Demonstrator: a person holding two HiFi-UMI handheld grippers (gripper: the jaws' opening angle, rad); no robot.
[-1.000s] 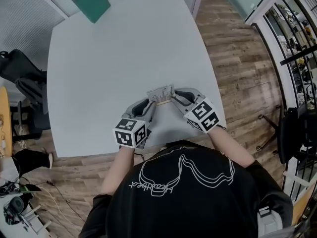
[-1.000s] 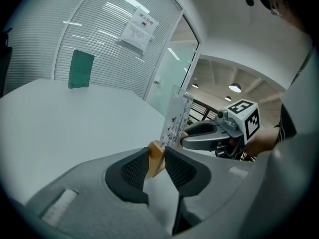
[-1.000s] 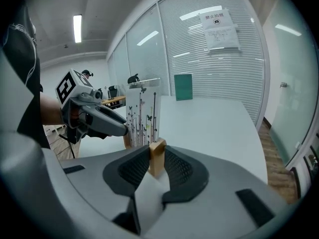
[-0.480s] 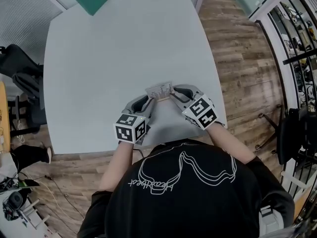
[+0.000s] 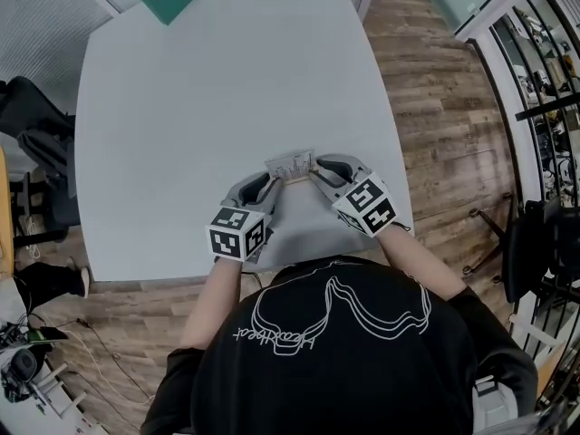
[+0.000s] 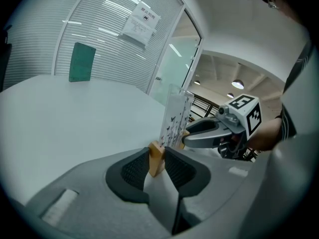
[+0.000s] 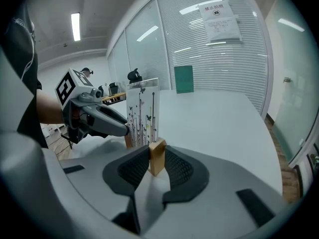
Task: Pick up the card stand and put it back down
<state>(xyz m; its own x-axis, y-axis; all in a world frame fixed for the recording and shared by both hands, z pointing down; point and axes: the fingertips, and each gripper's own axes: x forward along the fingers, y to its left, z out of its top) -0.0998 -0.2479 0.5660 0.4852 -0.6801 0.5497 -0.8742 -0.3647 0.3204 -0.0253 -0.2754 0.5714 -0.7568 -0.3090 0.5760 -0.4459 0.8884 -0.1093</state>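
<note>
Head view: the card stand [image 5: 292, 165] is upright near the table's [image 5: 181, 107] near edge, toward its right side. The left gripper [image 5: 271, 182] is clamped on one wooden end of its base and the right gripper [image 5: 314, 172] on the other. Whether the base touches the surface is unclear.

Looks like an office meeting room: large white table [image 5: 181, 107], glass walls [image 7: 234, 73] backed by blinds, printed notice [image 7: 219, 21] stuck on the glass, wood-plank floor [image 5: 426, 107], black chair [image 5: 25, 120] alongside, ceiling strip light [image 7: 76, 26] overhead.
</note>
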